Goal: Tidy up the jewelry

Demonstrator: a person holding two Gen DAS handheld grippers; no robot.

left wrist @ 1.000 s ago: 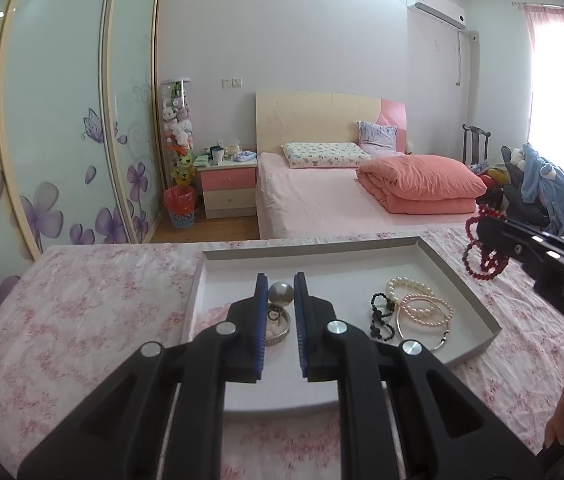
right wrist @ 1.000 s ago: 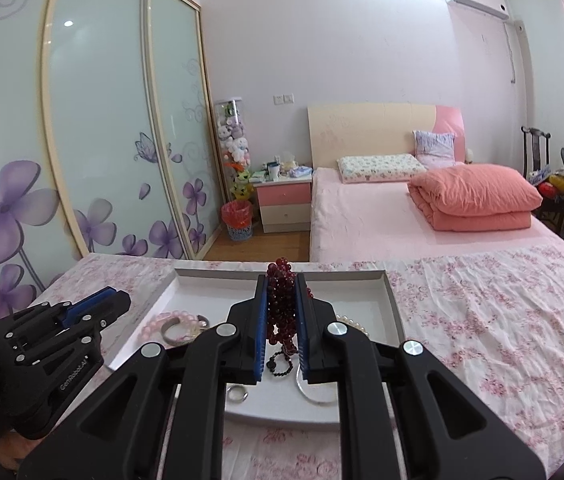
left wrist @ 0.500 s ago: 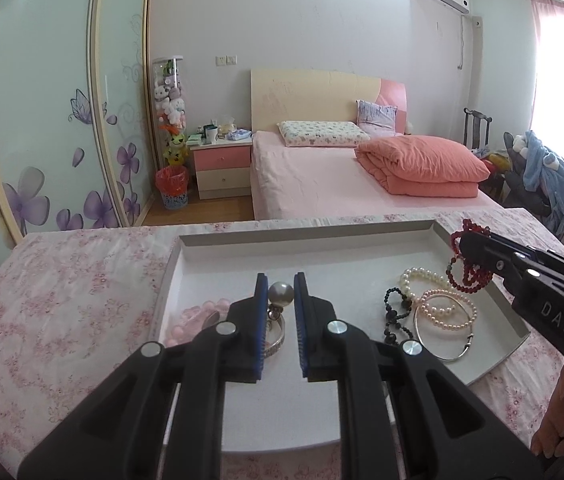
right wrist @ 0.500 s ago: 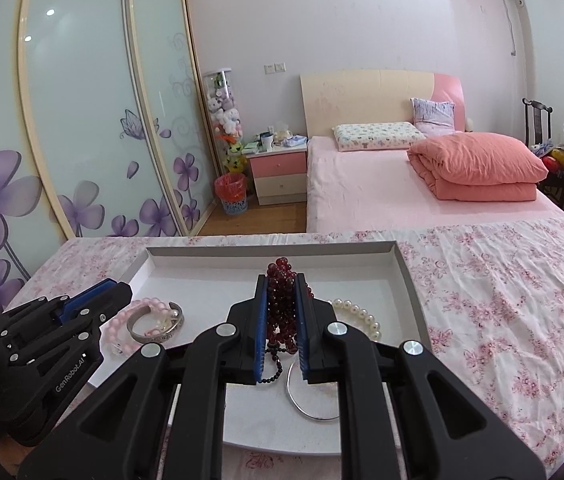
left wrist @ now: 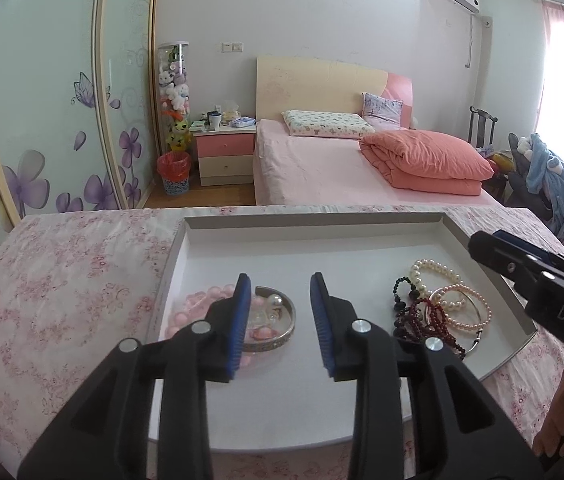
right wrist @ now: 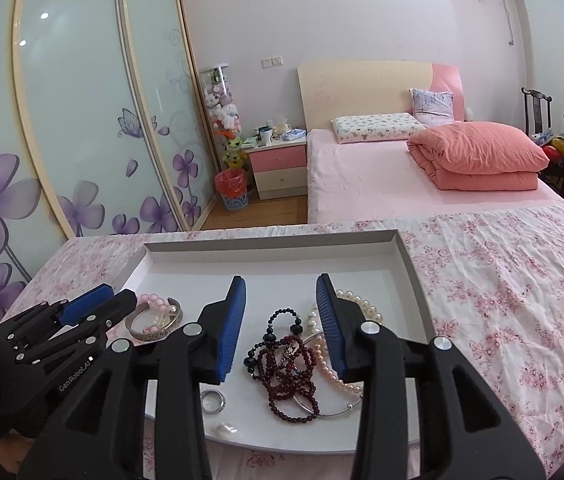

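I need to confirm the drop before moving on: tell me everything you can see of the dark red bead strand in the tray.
The dark red bead strand is a long string of small, glossy, round maroon beads, lying slack in a tangled pile of loops on the floor of the white tray, toward its near right part. A small silvery charm sits in the tangle. It overlaps the black bead strand, the thin silver bangle and the pearl strands. The right gripper is above it, jaws opening, pads not touching it.
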